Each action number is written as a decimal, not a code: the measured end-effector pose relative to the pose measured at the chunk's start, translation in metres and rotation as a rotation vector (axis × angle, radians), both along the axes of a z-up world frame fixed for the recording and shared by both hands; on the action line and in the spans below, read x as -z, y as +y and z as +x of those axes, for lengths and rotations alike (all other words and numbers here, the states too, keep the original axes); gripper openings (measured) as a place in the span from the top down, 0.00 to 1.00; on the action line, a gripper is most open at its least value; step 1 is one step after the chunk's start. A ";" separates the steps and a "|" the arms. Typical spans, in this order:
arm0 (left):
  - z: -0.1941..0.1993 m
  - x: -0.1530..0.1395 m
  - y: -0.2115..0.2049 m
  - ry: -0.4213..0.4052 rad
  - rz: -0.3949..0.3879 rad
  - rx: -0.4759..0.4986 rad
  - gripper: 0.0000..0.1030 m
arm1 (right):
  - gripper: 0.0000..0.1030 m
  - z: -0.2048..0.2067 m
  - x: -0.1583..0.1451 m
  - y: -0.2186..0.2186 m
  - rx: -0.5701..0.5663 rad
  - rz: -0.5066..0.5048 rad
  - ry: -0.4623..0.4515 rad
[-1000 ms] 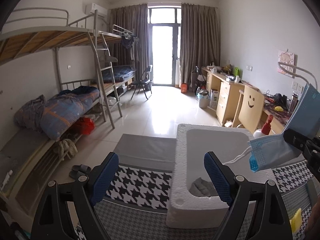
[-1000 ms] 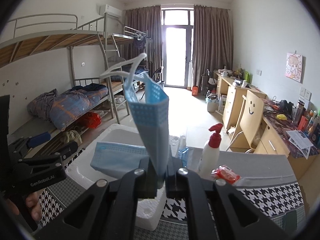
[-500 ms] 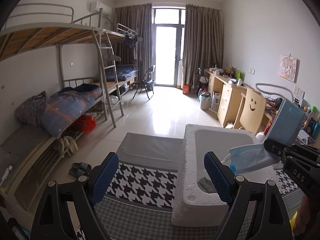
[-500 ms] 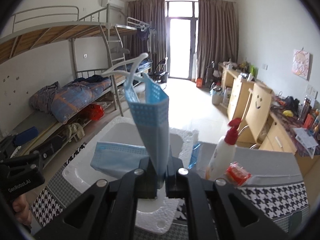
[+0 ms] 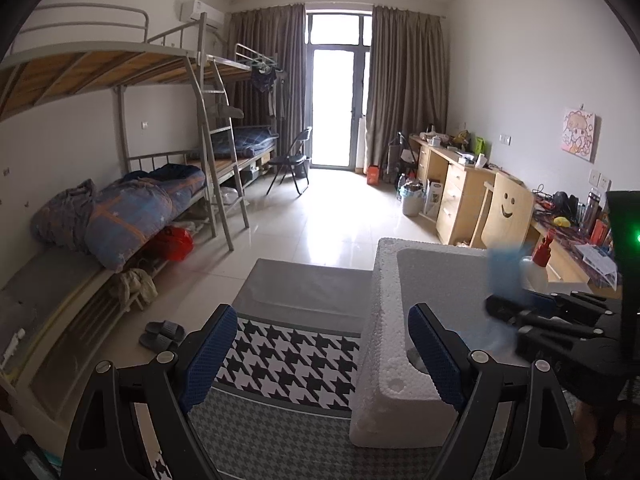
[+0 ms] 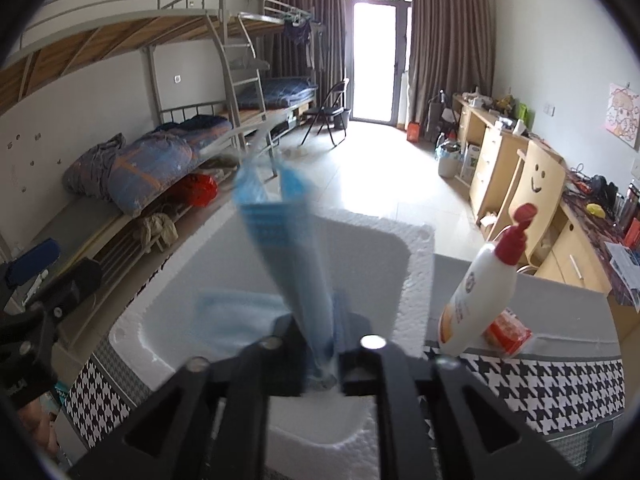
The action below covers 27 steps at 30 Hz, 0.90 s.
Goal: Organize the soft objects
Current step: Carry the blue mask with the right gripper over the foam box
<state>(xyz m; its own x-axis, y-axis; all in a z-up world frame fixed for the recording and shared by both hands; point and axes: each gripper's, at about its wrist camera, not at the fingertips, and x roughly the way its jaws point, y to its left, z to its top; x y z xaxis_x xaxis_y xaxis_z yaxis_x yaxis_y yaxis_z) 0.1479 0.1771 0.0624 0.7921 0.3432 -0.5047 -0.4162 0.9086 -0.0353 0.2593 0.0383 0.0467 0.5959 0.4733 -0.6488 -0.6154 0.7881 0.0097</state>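
Observation:
A white foam box (image 5: 384, 320) stands on the houndstooth table cover. Over its inside hangs my right gripper (image 6: 320, 360), its jaws opening. A blue face mask (image 6: 280, 240) stands blurred in the gap between them, with a second fold of it lying low in the box. The left wrist view shows the same gripper (image 5: 500, 310) and mask (image 5: 506, 268) above the box's right side. A grey cloth (image 5: 416, 358) lies inside at the near corner. My left gripper (image 5: 320, 352) is open and holds nothing, just left of the box's near wall.
A white pump bottle with a red top (image 6: 480, 292) and a red packet (image 6: 506, 330) stand right of the box (image 6: 416, 280). The houndstooth cover (image 5: 288, 356) spreads left of it. Bunk beds line the left wall, desks the right.
My right gripper has come lower and further over the box, and its jaws have parted from a tight pinch on the mask. The mask has sunk and blurred. The left gripper stayed put.

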 end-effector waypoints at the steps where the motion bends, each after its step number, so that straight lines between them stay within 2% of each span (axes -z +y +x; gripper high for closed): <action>1: 0.000 0.000 0.000 0.001 -0.001 0.002 0.15 | 0.60 0.000 0.001 0.001 -0.003 -0.004 0.006; 2: -0.001 0.001 0.001 0.002 -0.003 0.001 0.15 | 0.46 0.002 0.002 0.001 -0.007 -0.006 0.013; 3: -0.001 0.001 0.001 0.003 -0.003 -0.001 0.15 | 0.40 0.002 0.002 0.001 -0.008 -0.004 0.014; 5: -0.001 0.002 0.002 0.005 -0.004 -0.002 0.15 | 0.35 0.002 0.003 0.000 -0.007 -0.007 0.012; 15: 0.002 0.003 0.001 0.017 -0.011 0.005 0.15 | 0.30 -0.007 0.000 -0.001 -0.041 -0.016 -0.010; 27: 0.002 -0.003 -0.016 0.006 0.007 0.031 0.14 | 0.29 -0.011 -0.013 -0.022 -0.047 0.023 -0.023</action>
